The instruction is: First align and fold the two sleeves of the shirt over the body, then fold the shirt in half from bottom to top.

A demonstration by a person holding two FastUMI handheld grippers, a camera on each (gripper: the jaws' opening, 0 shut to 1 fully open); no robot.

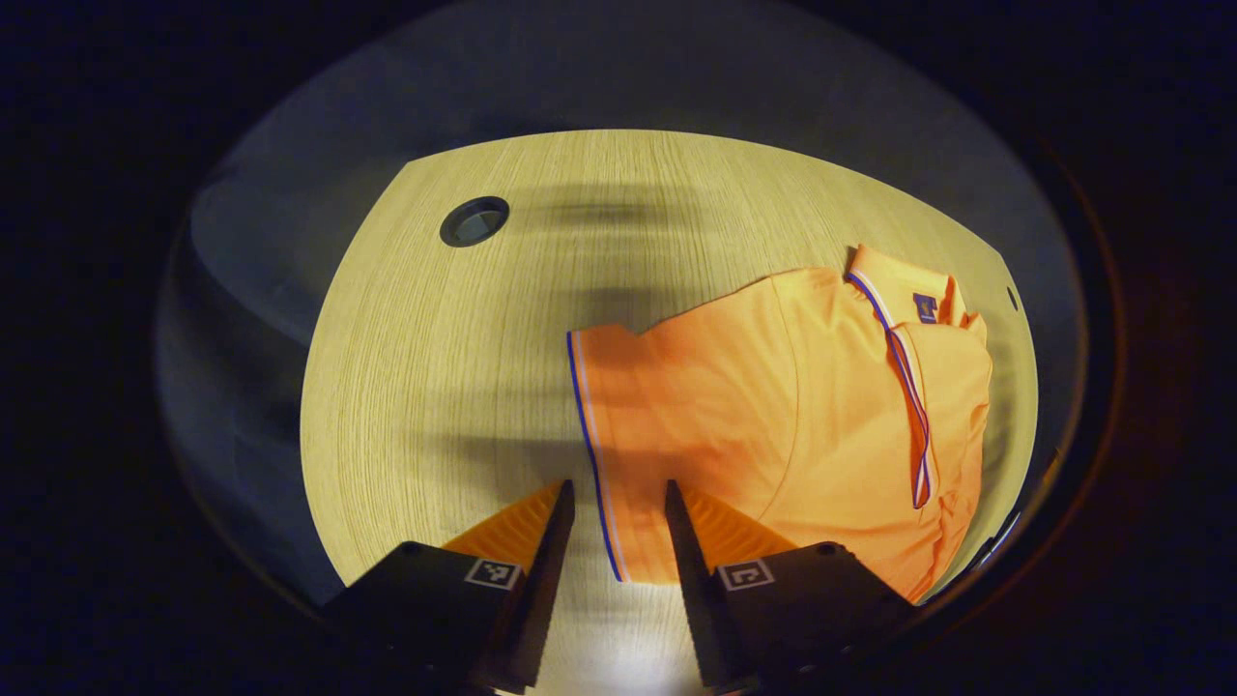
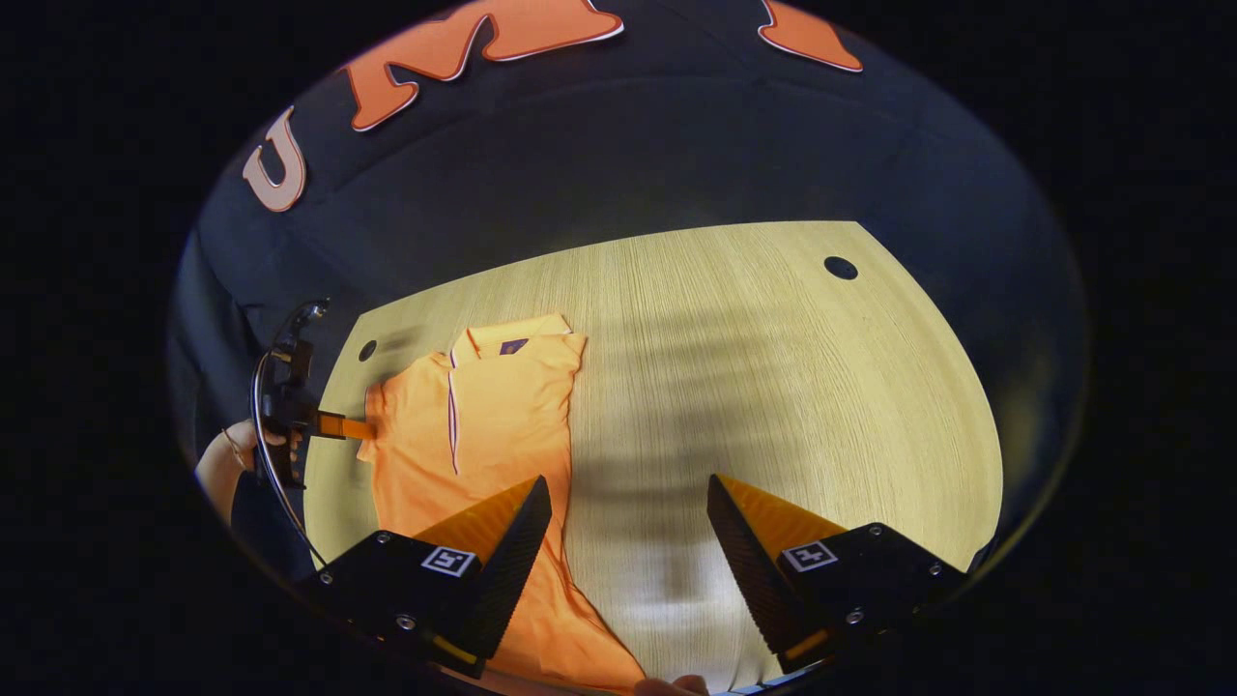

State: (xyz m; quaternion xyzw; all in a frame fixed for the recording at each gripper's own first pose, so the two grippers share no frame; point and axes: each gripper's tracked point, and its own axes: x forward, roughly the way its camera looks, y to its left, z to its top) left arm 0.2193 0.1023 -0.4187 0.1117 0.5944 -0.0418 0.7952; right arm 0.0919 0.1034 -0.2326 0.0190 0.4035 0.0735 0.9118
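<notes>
We have the orange polo shirt [image 1: 773, 406] flat on the counter [image 1: 454, 367], sleeves unfolded (we judge). Left tool [image 1: 618, 512] and right tool [image 2: 623, 512] hover spread; next, pinch a sleeve hem.

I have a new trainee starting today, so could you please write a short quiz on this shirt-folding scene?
1. True or false: the shirt lies on the wooden table.
2. The left tool is: A) shut on the collar; B) open over the striped sleeve edge; C) holding a cup.
3. Fill in: in the right gripper view, the right tool is ____, with bare table between its fingers.

Key: 1 true. 2 B. 3 open.
</notes>
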